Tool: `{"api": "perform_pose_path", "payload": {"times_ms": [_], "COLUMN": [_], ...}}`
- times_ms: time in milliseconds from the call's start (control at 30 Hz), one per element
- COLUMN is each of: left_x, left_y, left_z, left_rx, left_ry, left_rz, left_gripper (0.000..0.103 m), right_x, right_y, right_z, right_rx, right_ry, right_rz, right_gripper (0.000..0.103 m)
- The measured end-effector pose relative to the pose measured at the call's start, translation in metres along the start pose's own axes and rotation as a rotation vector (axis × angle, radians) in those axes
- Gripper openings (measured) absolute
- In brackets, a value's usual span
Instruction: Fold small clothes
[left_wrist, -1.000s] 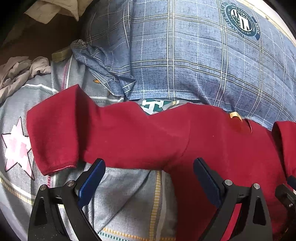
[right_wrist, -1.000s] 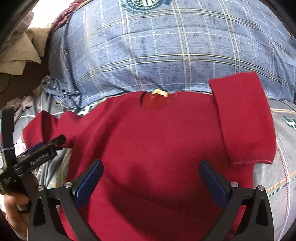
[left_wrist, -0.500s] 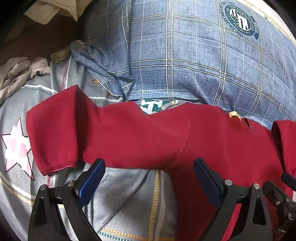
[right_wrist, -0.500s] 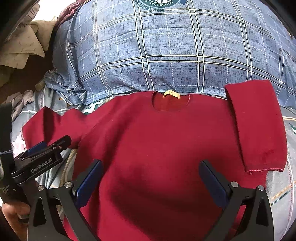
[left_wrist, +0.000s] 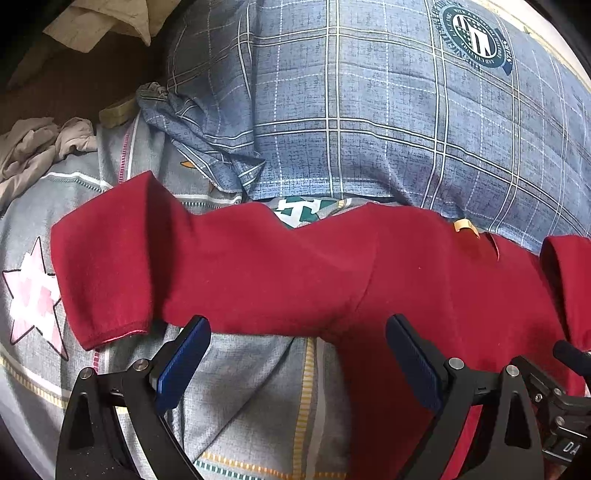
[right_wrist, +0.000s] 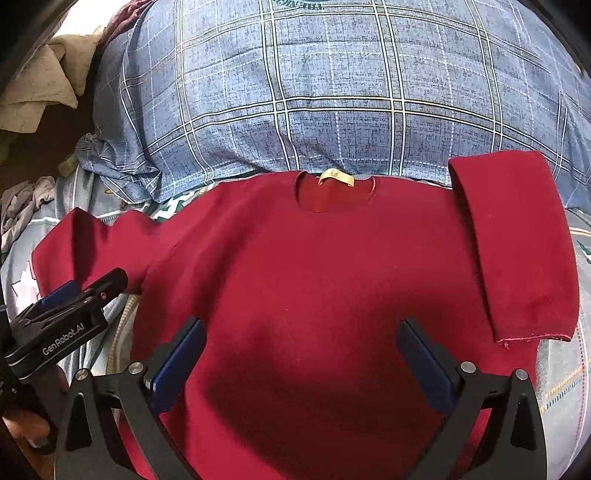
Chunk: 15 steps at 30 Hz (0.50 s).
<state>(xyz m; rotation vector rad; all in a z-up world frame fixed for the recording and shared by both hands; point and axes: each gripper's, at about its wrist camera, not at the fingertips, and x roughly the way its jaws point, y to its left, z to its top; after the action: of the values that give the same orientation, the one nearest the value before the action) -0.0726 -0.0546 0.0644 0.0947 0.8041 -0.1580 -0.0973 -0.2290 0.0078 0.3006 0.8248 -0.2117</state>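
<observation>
Blue plaid quilt fills the upper frame of both views, bunched over a grey patterned bedsheet. Red sweater lies flat at centre frame, neckline toward the quilt, yellow neck label showing. Its sleeve at right frame is folded down along the body; the other sleeve runs to left frame, cuff doubled back. Right gripper hovers over the sweater's lower body, fingers spread wide, holding nothing. Left gripper likewise spread and empty at the armpit edge. Pale crumpled cloths at upper left.
</observation>
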Motion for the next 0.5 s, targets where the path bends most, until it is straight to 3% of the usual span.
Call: {"api": "perform_pose_path", "payload": {"times_ms": [500], "left_x": [0.0], "left_y": [0.001], "left_z": [0.001], "left_rx": [0.001], "left_ry": [0.002], "left_rz": [0.005], "left_gripper": [0.096], "right_x": [0.013], "right_y": [0.01], "right_z": [0.001], "right_rx": [-0.01], "right_ry": [0.022], "right_rz": [0.018], "right_gripper": [0.103]}}
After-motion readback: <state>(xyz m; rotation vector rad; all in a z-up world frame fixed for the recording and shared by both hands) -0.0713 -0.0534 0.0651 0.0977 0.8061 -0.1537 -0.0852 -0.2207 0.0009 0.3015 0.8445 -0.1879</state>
